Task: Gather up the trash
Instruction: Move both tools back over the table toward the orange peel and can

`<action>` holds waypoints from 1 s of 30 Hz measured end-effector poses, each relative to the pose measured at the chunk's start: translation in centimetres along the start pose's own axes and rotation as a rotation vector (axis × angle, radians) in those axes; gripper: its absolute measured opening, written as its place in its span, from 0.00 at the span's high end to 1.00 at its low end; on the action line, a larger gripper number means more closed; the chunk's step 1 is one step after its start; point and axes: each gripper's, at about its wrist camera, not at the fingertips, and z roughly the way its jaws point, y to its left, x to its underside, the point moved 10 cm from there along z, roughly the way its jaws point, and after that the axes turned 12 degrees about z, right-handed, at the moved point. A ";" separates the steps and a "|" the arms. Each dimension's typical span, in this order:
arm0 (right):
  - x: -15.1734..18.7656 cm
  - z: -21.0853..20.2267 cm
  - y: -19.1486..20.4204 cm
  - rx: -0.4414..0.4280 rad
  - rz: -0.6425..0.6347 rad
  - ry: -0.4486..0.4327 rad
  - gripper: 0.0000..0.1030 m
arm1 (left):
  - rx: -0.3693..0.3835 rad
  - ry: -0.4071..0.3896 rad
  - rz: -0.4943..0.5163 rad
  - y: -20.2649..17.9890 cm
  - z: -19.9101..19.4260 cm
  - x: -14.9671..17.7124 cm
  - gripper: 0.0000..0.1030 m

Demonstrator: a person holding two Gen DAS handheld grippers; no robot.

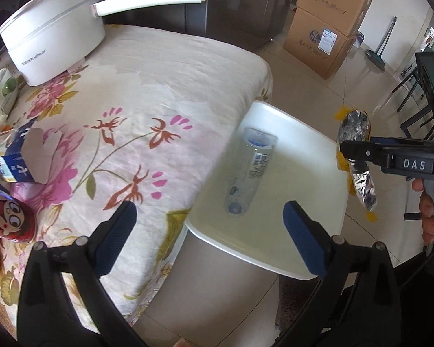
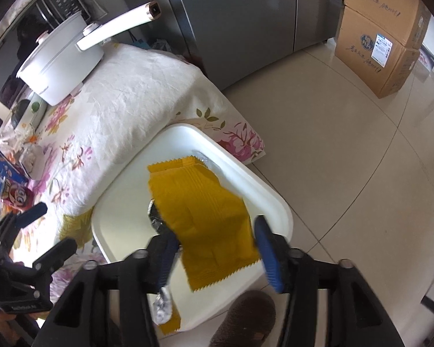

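A white bin (image 1: 301,133) stands beside the flowered table (image 1: 147,81); it also shows in the right wrist view (image 2: 275,199). A clear plastic bottle (image 1: 250,170) lies inside it. My right gripper (image 2: 214,245) is open over the bin, and a yellow foil-lined wrapper (image 2: 205,214) hangs between its fingers, above the bin. In the left wrist view the wrapper (image 1: 358,159) shows its silver inside at the right gripper's tip. My left gripper (image 1: 208,231) is open and empty, near the table's edge and the bin.
On the table stand a white electric pot (image 1: 52,37), a blue-white carton (image 1: 17,156) and a red cartoon can (image 1: 8,217). Cardboard boxes (image 1: 327,20) and a grey fridge (image 2: 246,14) stand behind. Dark chairs (image 1: 419,101) stand at the right.
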 end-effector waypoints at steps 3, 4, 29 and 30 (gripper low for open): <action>-0.3 -0.4 0.4 -0.002 0.022 -0.013 0.26 | -0.033 -0.003 -0.005 0.6 -0.5 0.2 0.02; -0.3 -0.5 0.6 0.000 0.023 -0.017 0.25 | -0.038 -0.004 -0.009 0.7 -0.6 0.1 0.02; 1.4 -2.9 14.2 -0.095 -0.157 -0.072 0.20 | -0.193 -0.066 -0.234 12.7 -8.1 8.1 0.02; 1.6 -2.9 15.0 -0.097 -0.169 -0.071 0.20 | -0.200 -0.066 -0.257 13.6 -8.4 8.8 0.02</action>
